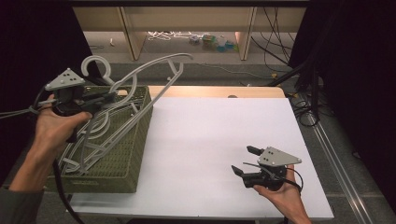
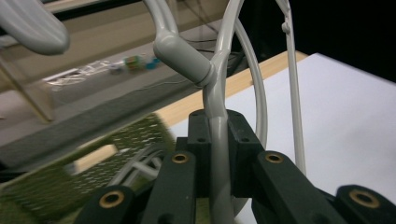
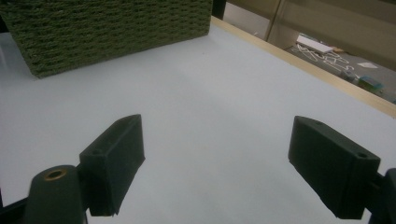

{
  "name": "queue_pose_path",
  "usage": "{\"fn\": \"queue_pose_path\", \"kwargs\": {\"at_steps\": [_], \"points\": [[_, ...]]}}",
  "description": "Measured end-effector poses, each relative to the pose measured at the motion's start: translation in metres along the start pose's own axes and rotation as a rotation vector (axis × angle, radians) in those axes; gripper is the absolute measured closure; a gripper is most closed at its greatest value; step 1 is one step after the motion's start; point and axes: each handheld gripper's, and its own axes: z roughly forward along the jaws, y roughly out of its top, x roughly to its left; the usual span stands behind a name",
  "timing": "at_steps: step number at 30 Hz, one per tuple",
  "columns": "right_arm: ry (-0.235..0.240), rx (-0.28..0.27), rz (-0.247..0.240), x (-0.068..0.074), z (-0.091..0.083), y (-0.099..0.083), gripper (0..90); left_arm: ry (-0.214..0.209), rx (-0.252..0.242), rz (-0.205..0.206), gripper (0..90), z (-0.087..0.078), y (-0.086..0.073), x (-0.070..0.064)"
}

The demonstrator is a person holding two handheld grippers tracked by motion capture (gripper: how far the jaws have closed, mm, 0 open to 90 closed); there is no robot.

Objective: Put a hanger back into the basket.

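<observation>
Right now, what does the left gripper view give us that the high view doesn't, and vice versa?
Left gripper view: the jaws shut tight on the grey hanger, just below its hook neck. High view: the right gripper open and holding nothing over the white table, more hangers lying in the basket, and the left gripper lifting its hanger above it. Both: hanger, green basket, white tabletop.

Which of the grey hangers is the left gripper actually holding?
The raised hanger, tilted above the green basket; the left gripper is clamped on its neck below the hook. The other hangers lie inside the basket.
</observation>
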Motion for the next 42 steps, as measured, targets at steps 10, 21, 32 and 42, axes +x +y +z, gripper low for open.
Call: {"fn": "queue_pose_path", "kwargs": {"at_steps": [10,21,32,42], "points": [[0.006,-0.003,-0.001,0.001,0.002,-0.001,19.0,0.149,0.072,-0.012,81.7,0.0,-0.032,0.052],[0.011,0.002,-0.001,0.001,0.003,-0.001,19.2,0.187,0.114,-0.019,81.7,0.0,-0.065,0.084],[0.011,0.005,-0.008,0.001,0.003,-0.001,19.5,0.199,0.148,0.046,81.6,0.01,-0.083,0.09],[0.014,0.01,-0.005,0.0,0.002,-0.001,19.7,0.202,0.205,0.078,81.6,0.019,-0.107,0.095]]}}
